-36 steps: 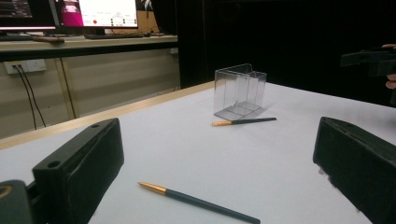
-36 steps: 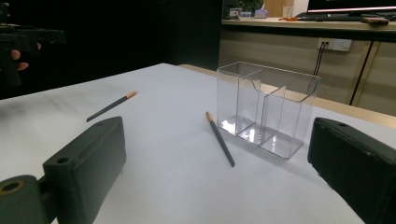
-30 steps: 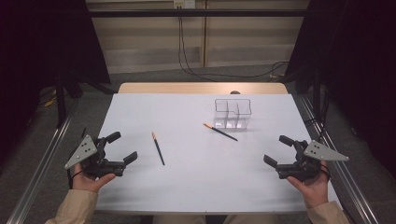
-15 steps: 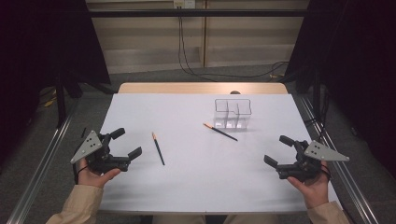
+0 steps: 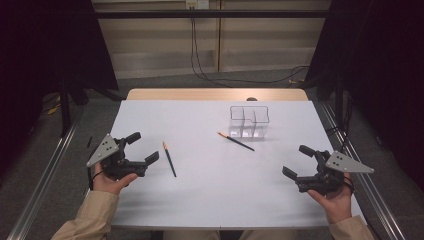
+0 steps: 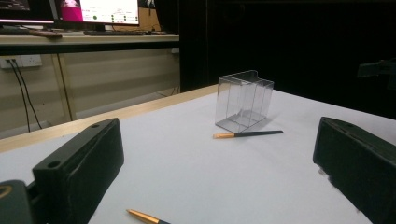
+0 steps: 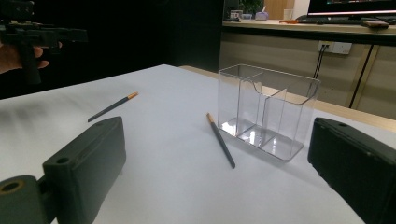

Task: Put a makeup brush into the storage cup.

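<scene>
Black and spread wide, the left claw (image 5: 139, 147) grips nothing; the person's left hand (image 5: 111, 179) holds it over the near-left part of the white desk (image 5: 200, 200), its grey three-cornered plate tilted up on the outer side. Just beside its open jaws lies the nearer slim black pencil with an orange-gold end (image 5: 169, 158), flat on the desk and apart from the claw; in the left gripper view that pencil's gold end (image 6: 142, 217) shows low between the two jaws. The right claw (image 5: 298, 161) is likewise wide open and empty, held by the right hand (image 5: 334, 199) near the desk's right edge, well apart from the left one. Farther out toward the middle of the desk lies the second slim black pencil with an orange tip (image 5: 235, 141), flat and slanted, its dark end pointing toward the right claw. Just beyond it stands the clear plastic two-compartment holder (image 5: 249, 120), upright and empty, near the desk's far edge; in the right gripper view the second pencil (image 7: 221, 140) lies just in front of the holder (image 7: 266, 109), close to it, though I cannot tell whether they touch.
</scene>
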